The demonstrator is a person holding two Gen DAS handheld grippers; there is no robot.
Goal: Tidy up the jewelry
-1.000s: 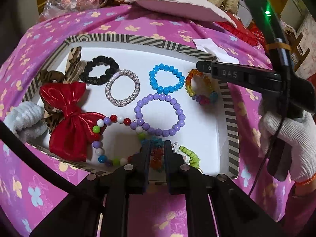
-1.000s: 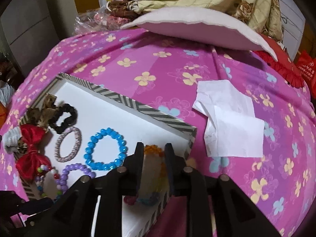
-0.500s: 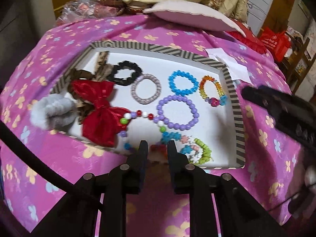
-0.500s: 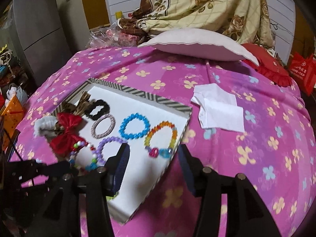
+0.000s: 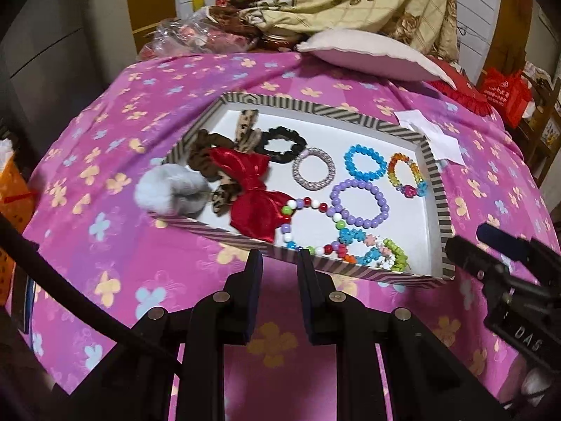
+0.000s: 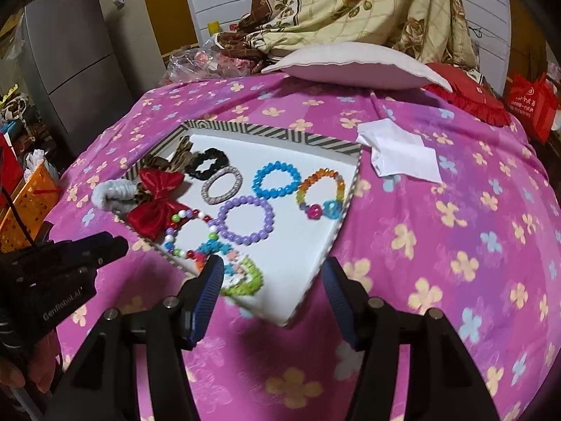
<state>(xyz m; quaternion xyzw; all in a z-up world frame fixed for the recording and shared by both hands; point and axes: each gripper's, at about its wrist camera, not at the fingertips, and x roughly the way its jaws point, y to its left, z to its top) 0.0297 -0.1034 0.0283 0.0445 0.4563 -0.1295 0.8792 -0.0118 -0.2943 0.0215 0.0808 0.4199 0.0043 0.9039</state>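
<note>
A striped tray [image 5: 442, 210] [image 6: 347, 207] lies on the pink flowered bedspread. It holds a blue bracelet [image 5: 363, 162] [image 6: 277, 179], a purple bracelet [image 5: 360, 203] [image 6: 245, 220], a rainbow bracelet [image 5: 406, 175] [image 6: 320, 189], a silver band [image 5: 313, 173], a black scrunchie [image 5: 282, 143], a red bow [image 5: 256, 196] [image 6: 156, 203], a multicolour bead string [image 5: 308, 224] and a flower bracelet [image 5: 375, 252] [image 6: 238, 273]. My left gripper [image 5: 278, 266] is empty, its jaws a narrow gap apart, just short of the tray's near edge. My right gripper [image 6: 273, 273] is open and empty over the tray's near corner.
A grey fluffy scrunchie [image 5: 168, 189] hangs over the tray's left edge. A white cloth [image 6: 399, 154] lies right of the tray. A pillow [image 6: 354, 66] and a folded blanket [image 6: 350, 3] sit at the back. An orange basket [image 6: 24, 207] stands beside the bed.
Both grippers have drawn back from the tray toward me. The right gripper has let go of the rainbow bracelet and opened wide. The left gripper has left the flower bracelet in the tray.
</note>
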